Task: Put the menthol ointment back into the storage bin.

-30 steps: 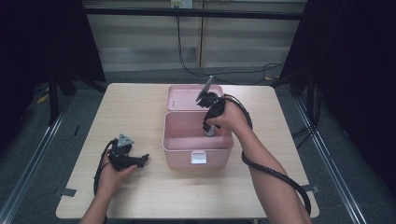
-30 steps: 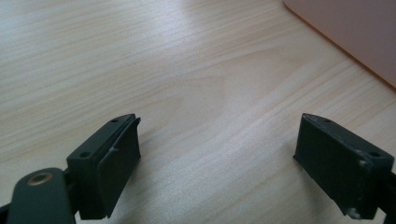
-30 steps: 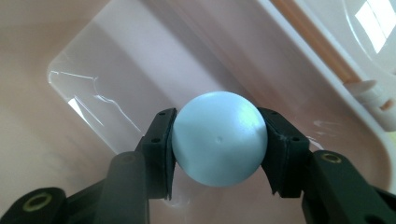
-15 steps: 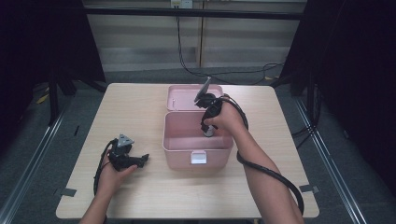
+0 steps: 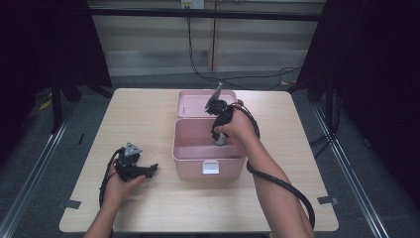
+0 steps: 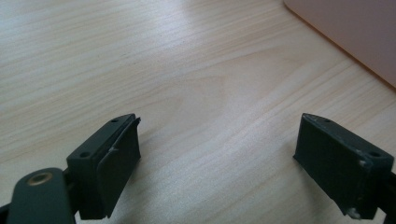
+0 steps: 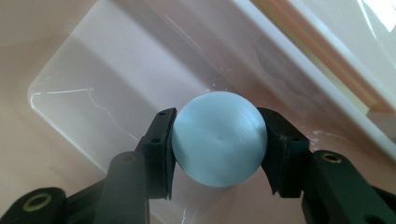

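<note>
Right tool point(image 7: 219, 144) clamps a pale ball point(image 7: 219, 137), seemingly inside the pink box point(image 5: 190, 161); left tool point(image 6: 219, 163) wide.

pale wooden table point(image 5: 148, 119), black cables point(image 5: 218, 74) on grey floor beyond its far edge

Ball point(image 7: 219, 138) inside box point(image 5: 184, 148) on table point(image 5: 148, 114)

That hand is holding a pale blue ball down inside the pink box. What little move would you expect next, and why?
Probably lower it a touch and open the right tool. Its pads clamp both sides of the ball, which hangs inside the open pink box over its floor, so letting go should drop it in.
</note>
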